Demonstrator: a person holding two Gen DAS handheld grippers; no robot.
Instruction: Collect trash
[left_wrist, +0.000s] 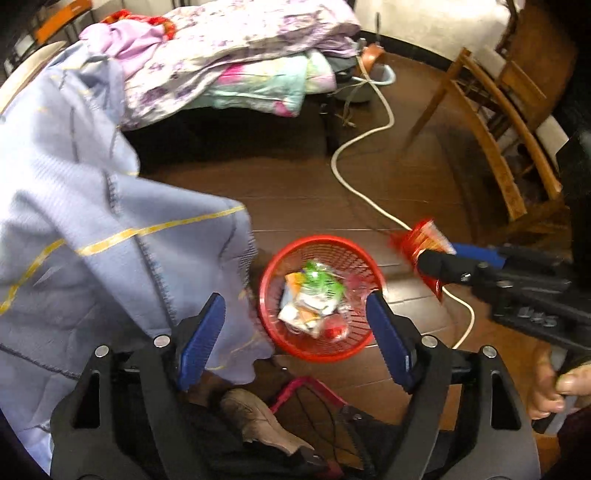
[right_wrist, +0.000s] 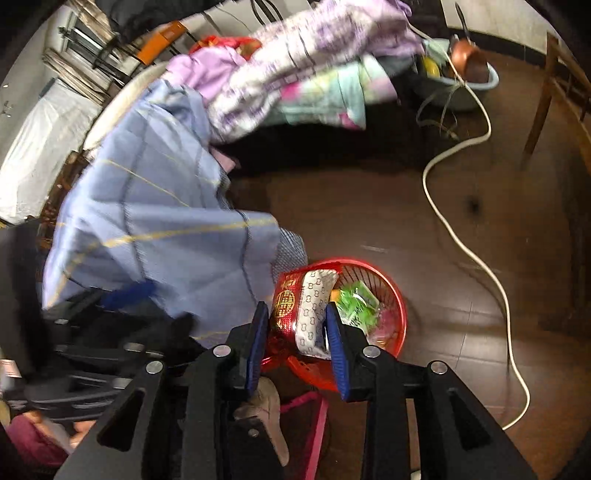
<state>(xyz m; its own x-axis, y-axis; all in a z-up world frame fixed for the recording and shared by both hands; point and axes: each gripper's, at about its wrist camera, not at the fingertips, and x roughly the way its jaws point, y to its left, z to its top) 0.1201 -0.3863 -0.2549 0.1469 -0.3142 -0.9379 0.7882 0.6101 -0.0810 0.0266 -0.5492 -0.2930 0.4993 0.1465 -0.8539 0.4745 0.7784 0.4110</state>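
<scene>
- Left wrist view shows one round red plastic mesh basket (left_wrist: 321, 299) standing on the dark brown wooden floor (left_wrist: 295, 199), with crumpled wrappers (left_wrist: 314, 299) inside, green, orange and white.
- One left gripper (left_wrist: 295, 339) hangs above the basket, its two blue-padded jaws spread wide apart and holding nothing.
- One right gripper (left_wrist: 437, 258) is at the right, jaws clenched on one red packet with gold print (left_wrist: 421, 240), just beside the basket rim.
- In the right wrist view the right gripper (right_wrist: 297, 332) grasps this red packet (right_wrist: 286, 306) together with one white patterned wrapper (right_wrist: 312, 306), over the basket (right_wrist: 395, 314).
- One white cable (left_wrist: 354, 184) lies on the floor.
- One blue-grey blanket with yellow lines (left_wrist: 92, 229) hangs at the left.
</scene>
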